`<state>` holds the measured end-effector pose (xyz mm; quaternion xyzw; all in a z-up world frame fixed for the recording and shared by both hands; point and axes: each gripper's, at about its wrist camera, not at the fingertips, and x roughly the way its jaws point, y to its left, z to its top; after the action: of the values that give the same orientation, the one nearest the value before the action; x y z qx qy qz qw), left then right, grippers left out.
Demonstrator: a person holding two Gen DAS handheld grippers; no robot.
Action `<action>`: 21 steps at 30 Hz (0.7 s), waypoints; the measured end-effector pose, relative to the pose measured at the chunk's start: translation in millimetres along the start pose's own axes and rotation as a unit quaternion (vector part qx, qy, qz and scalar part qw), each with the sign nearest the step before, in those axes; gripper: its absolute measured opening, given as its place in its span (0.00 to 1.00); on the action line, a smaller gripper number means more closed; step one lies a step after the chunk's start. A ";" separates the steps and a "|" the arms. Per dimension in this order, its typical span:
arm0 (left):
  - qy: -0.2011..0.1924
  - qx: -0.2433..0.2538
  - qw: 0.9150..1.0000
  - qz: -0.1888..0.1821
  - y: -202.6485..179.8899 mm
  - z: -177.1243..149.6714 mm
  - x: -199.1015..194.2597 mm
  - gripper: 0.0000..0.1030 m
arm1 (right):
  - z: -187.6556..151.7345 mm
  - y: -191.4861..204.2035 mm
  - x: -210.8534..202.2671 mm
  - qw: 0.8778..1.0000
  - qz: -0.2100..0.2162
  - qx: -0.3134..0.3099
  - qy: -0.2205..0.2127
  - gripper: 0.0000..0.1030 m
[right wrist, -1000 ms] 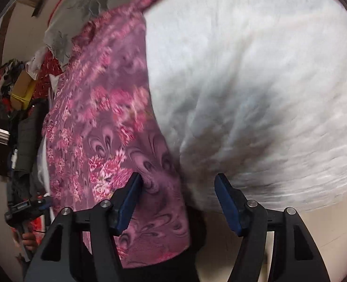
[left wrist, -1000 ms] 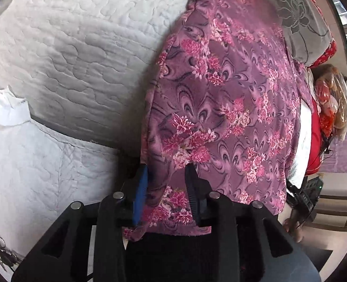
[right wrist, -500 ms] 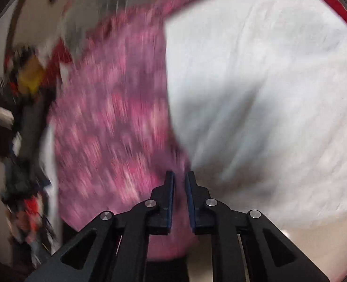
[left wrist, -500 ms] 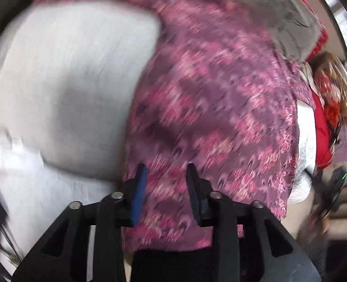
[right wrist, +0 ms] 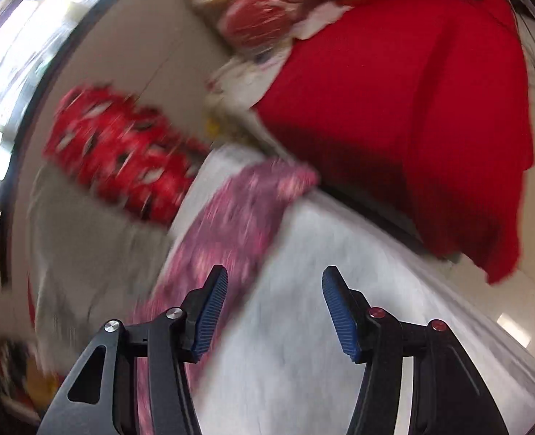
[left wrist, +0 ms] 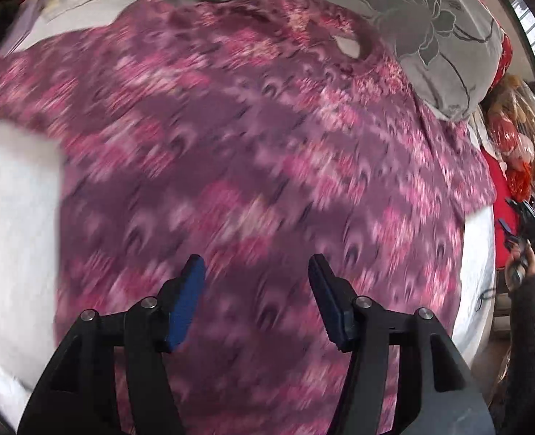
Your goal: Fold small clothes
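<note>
Both grippers' jaws are opening, empty, left gripper [left wrist: 254,295] over the blouse [left wrist: 253,152]; a careless regrab bunches it.

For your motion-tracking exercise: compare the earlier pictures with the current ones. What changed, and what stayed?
The left gripper let go of the purple floral garment and is opening above it. The right gripper, pinched shut half a second ago, is opening, empty, and swung towards a red cloth. The garment stays on the white quilt.

- Garment [left wrist: 267,152]: spread flat on the bed [left wrist: 10,235], covering most of it.
- Pillow [left wrist: 430,29]: behind the garment, touching its far edge.
- Draped cloth [right wrist: 412,108]: beyond the bed's right side.
</note>
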<state>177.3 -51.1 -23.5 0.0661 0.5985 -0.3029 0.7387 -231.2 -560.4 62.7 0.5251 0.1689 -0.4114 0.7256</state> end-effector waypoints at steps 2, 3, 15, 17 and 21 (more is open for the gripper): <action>-0.004 0.003 1.000 0.000 -5.0 11.1 6.4 0.56 | 10.8 -1.5 23.5 1.000 -0.007 0.010 0.000 0.56; -0.007 0.005 1.000 -0.002 -7.2 16.0 8.4 0.56 | 14.9 2.7 35.2 1.000 -0.008 0.008 -0.004 0.57; -0.048 -0.005 0.999 0.020 -6.1 67.4 10.1 0.57 | 33.4 34.3 -7.8 0.985 -0.018 -0.110 -0.128 0.07; -0.033 -0.023 0.999 0.026 3.1 68.5 20.9 0.56 | 36.9 26.9 -6.7 0.986 -0.053 -0.108 -0.116 0.04; -0.041 -0.015 0.999 0.029 5.9 63.7 25.4 0.58 | 26.1 19.1 -6.1 0.988 -0.070 -0.100 -0.092 0.04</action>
<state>236.8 -85.1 -31.0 0.0602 0.5700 -0.2746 0.7720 -225.0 -579.2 88.9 0.3971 0.1779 -0.4884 0.7564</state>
